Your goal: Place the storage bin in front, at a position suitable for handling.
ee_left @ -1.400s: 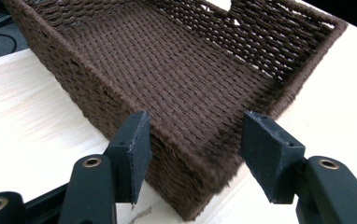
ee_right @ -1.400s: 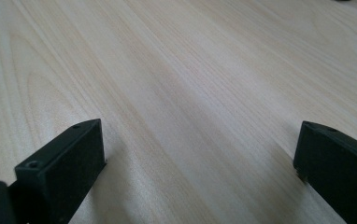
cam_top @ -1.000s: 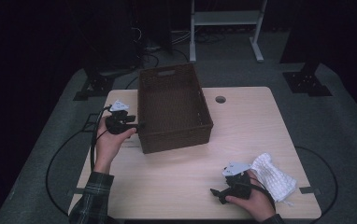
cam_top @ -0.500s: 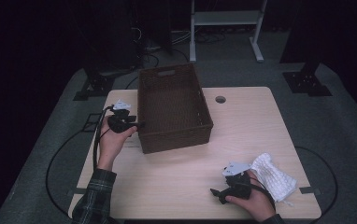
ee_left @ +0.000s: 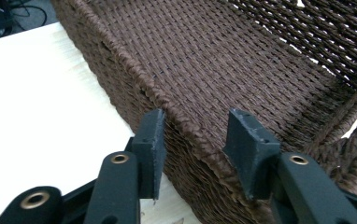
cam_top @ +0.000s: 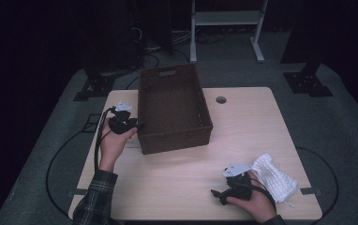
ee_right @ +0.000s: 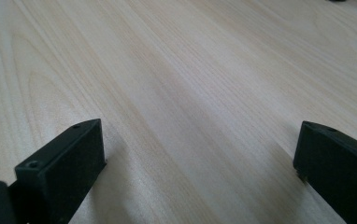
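A dark brown woven basket (cam_top: 175, 110) stands on the pale wooden bench (cam_top: 242, 136), toward its far left part, its long sides running away from the person. The left tongs (cam_top: 138, 125) sit at the basket's left wall near the front corner, held in the person's left hand (cam_top: 114, 140). In the left gripper view the tongs (ee_left: 193, 140) straddle the braided rim of the basket (ee_left: 242, 60) — one jaw outside the wall over the bench, the other inside over the woven floor. The jaws have just been closing with the rim between them; the outer pad lies close against the weave, while a gap remains between the inner pad and the rim, so the wall is not yet pinched.

Near the front right of the bench the right tongs (cam_top: 217, 194) rest in the person's right hand (cam_top: 254, 204), pointing left. In the right gripper view these tongs (ee_right: 200, 154) stand wide apart over bare wood (ee_right: 176, 70), nothing between them. A white knitted cloth (cam_top: 275, 178) lies just beside that hand, at the right front corner — well apart from the basket.
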Motion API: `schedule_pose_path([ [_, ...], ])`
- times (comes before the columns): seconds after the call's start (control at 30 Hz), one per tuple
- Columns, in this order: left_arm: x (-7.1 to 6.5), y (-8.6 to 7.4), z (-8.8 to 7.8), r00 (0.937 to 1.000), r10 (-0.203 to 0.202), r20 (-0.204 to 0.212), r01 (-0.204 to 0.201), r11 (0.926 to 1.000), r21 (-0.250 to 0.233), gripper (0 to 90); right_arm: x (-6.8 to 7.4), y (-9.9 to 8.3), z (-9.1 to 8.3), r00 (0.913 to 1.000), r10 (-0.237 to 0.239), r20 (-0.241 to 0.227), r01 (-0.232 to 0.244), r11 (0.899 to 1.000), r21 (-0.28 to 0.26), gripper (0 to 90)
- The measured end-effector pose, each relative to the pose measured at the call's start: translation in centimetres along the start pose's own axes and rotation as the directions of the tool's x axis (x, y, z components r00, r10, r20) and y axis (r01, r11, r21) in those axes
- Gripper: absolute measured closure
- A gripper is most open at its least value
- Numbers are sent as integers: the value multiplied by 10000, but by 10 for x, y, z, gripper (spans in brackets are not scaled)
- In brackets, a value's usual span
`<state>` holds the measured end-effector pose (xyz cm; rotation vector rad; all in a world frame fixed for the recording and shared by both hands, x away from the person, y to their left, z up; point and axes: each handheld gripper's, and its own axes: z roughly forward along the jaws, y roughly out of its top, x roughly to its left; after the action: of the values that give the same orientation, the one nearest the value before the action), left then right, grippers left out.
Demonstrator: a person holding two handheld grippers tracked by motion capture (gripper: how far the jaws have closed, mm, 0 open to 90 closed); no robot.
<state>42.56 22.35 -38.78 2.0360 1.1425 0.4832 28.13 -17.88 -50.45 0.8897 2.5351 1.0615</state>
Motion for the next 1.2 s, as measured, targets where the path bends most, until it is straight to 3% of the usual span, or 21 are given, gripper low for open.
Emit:
schedule_pose_path([
  [0.4, 9, -4, -10, 9993, -369, 33, 368, 9991, 222, 640, 0, 0, 0, 10000, -6, -15, 6, 10000, 6, 12],
  [0.87, 23, -10, -25, 9995, -245, -211, 255, 9985, 482, 718, 0, 0, 0, 10000, -10, -19, 10, 10000, 10, 12],
  [1.2, 37, -17, -37, 9990, -371, -244, 383, 9978, 536, 759, 1, 0, 0, 10000, -20, -28, 20, 10000, 7, 12],
])
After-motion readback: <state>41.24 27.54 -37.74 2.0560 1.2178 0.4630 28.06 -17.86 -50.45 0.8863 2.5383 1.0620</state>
